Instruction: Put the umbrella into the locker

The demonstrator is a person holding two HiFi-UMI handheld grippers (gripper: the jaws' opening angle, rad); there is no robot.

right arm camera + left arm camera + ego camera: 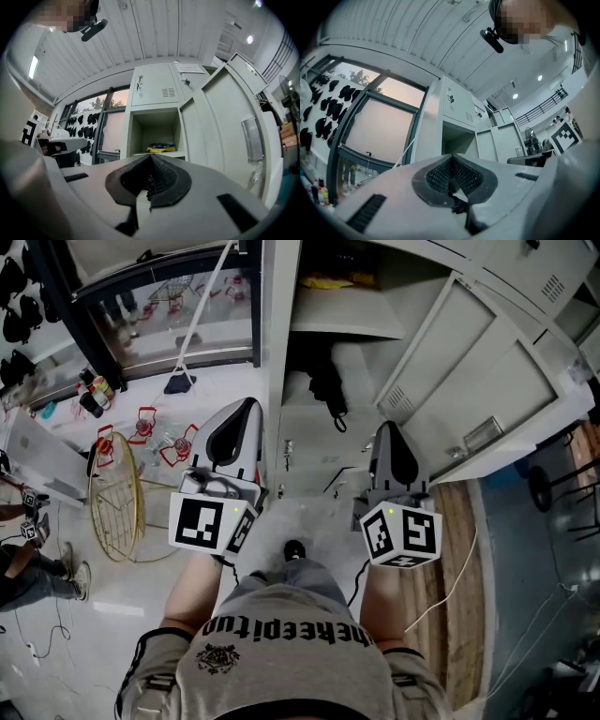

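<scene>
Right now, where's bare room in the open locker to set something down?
Upper shelf: bare in front of the yellow item at its back. Lower compartment: pale bare room right of the black umbrella, toward the open door; its left side, where the umbrella sits, is crowded.

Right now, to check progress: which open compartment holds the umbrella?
The lower compartment, under the shelf: the black umbrella is there. The upper compartment holds something yellow.

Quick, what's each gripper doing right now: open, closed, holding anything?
Left gripper: jaws closed, nothing held between them.
Right gripper: jaws closed, nothing held between them.
</scene>
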